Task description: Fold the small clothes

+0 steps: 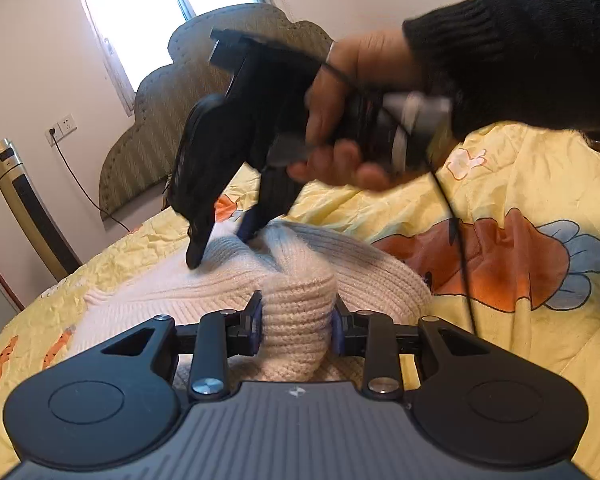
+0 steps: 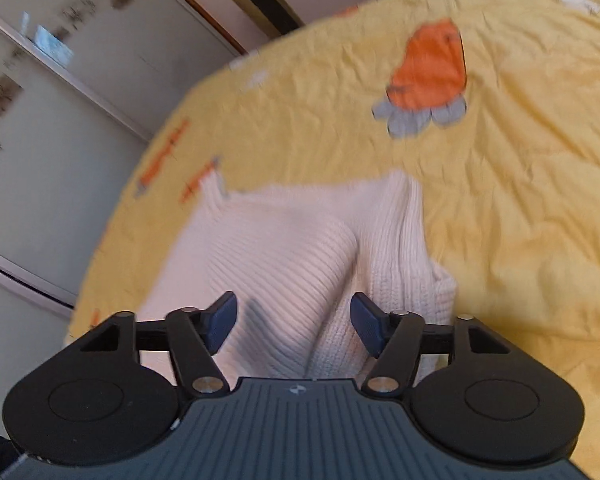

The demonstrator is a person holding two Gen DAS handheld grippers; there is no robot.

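Observation:
A cream ribbed knit sweater lies bunched on the yellow bed cover. My left gripper is shut on a thick roll of the sweater, which fills the gap between its blue pads. In the left wrist view my right gripper, held by a hand in a dark sleeve, points down onto the sweater's far part with its fingers spread. In the right wrist view the right gripper is open just above a raised fold of the sweater; its blue pads stand wide apart.
The yellow cartoon-print bed cover spreads all round the sweater. A padded headboard, a window, a wall socket and a tower heater stand behind. A cable hangs from the right gripper. Wardrobe doors lie past the bed edge.

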